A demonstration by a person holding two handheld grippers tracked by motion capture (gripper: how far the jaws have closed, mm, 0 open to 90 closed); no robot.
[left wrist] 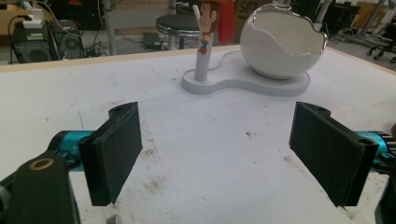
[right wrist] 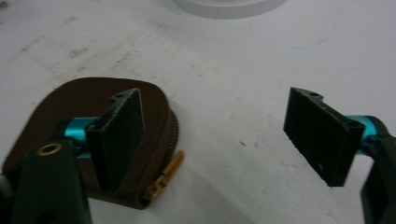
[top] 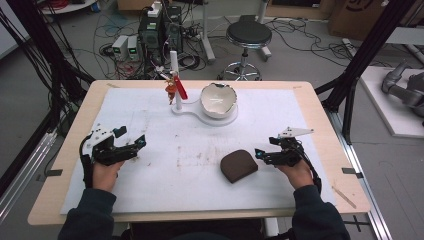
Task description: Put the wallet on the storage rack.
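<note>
Right gripper (right wrist: 212, 140) hovers with fingers spread wide, the brown pouch (right wrist: 88, 107) lying flat under its left finger, nothing pinched. It looks soft, light and floppy, so pinch the zipper edge. Left gripper (left wrist: 219, 154) is spread too, gripping nothing.

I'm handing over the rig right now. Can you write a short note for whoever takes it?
Left gripper: open, holding nothing, over the white mat.
Right gripper: open, holding nothing, just right of the brown zip pouch.
Pouch lies flat on the mat, zipper pull toward the right gripper.
Eggshell bowl and the post with the figure keychain sit on the white stand.
Done: no grasp yet. Left: probably pick up the pouch.
</note>
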